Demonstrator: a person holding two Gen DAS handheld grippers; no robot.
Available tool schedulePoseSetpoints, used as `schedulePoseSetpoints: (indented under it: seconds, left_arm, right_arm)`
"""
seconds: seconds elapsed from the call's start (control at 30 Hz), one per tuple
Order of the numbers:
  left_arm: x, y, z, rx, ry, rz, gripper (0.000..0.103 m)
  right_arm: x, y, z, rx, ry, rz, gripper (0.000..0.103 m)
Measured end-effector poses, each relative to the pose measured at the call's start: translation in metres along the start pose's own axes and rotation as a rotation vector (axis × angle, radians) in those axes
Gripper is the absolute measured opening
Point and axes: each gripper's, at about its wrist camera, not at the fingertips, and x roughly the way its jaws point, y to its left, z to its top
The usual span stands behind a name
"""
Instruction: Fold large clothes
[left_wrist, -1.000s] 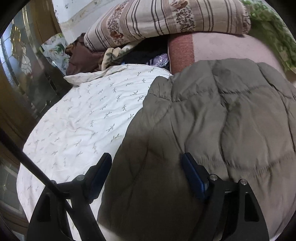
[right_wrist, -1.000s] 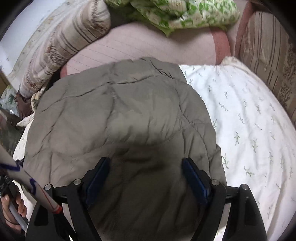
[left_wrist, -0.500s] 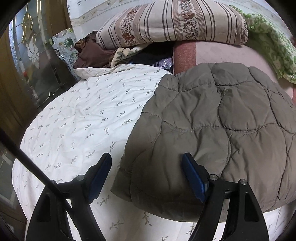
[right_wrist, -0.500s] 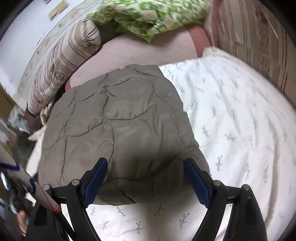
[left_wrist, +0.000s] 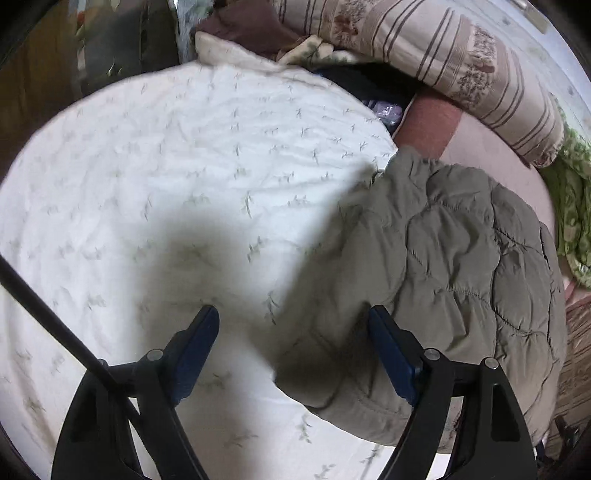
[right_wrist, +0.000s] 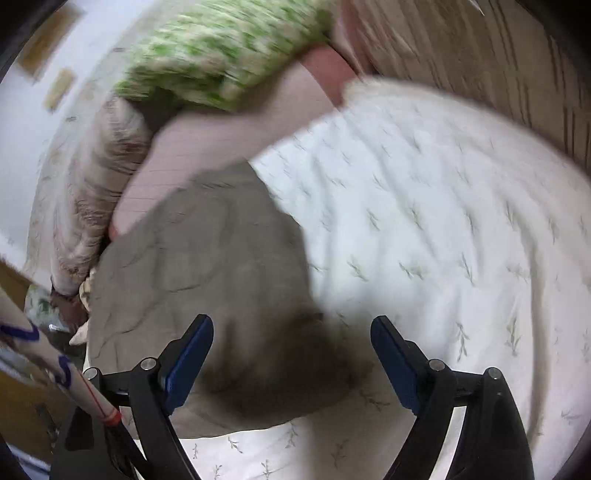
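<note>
An olive-grey quilted jacket (left_wrist: 461, 266) lies folded in a bundle on a white bedsheet with a small leaf print (left_wrist: 166, 177). In the left wrist view it fills the right side; my left gripper (left_wrist: 293, 347) is open and empty, hovering over the jacket's near left corner and the sheet. In the blurred right wrist view the jacket (right_wrist: 207, 277) lies at left centre; my right gripper (right_wrist: 291, 354) is open and empty above its near right corner.
A striped pillow (left_wrist: 461, 55) and a green-patterned cloth (right_wrist: 221, 59) lie on a pink blanket (right_wrist: 229, 136) at the bed's far end. Dark clothes (left_wrist: 243, 26) are piled at the far corner. A striped headboard or wall (right_wrist: 498, 66) borders the bed's right side.
Both grippers have pulled back and apart from over the jacket. The left view has swung left over the sheet, the right view has swung right. The jacket stays folded in place.
</note>
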Motion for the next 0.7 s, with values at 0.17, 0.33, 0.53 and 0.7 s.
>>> schedulePoseSetpoints:
  seconds: [0.17, 0.33, 0.53, 0.7]
  left_arm:
    - [-0.009, 0.012, 0.008, -0.062, -0.027, 0.004, 0.083]
    - [0.028, 0.020, -0.006, -0.136, 0.105, -0.060, 0.083]
    - [0.041, 0.048, -0.011, -0.310, 0.209, -0.206, 0.083]
    - [0.028, 0.058, -0.024, -0.369, 0.246, -0.262, 0.084]
  right_arm:
    - [0.030, -0.009, 0.001, 0.059, 0.094, 0.039, 0.095]
    - [0.047, -0.027, 0.005, 0.163, 0.128, 0.071, 0.097]
    - [0.043, -0.036, 0.006, 0.183, 0.169, 0.100, 0.088]
    - [0.029, -0.045, -0.009, 0.250, 0.169, 0.108, 0.089]
